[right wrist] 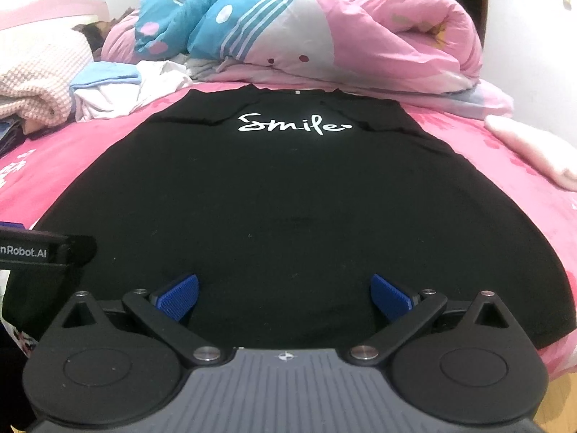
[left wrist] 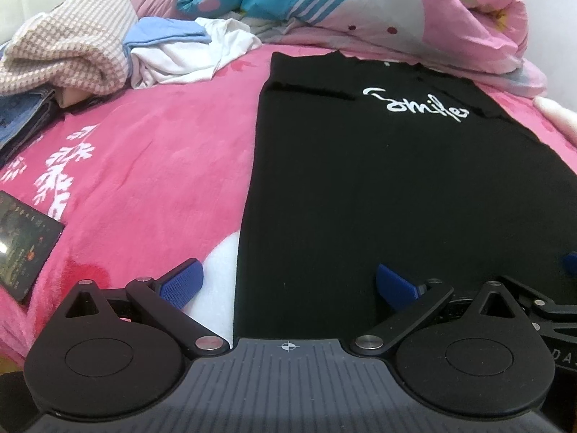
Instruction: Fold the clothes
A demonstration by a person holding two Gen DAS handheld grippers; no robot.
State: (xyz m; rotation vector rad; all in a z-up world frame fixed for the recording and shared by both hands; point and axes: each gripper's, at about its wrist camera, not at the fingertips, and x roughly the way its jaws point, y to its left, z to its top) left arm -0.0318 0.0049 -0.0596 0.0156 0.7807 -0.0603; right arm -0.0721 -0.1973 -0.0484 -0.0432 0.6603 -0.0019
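Observation:
A black T-shirt with white "Smile" lettering lies flat on the pink bedspread, both sleeves folded in, collar at the far end. My left gripper is open at the shirt's near left corner, its left pad over the bedspread and its right pad over the cloth. My right gripper is open just above the near hem of the T-shirt, nothing between its fingers. The left gripper's body shows at the left edge of the right wrist view.
A pile of loose clothes, checked, blue and white, lies at the far left, with jeans beside it. A rolled pink and blue quilt lines the far side. A dark card or book rests near left. A pale cloth lies right.

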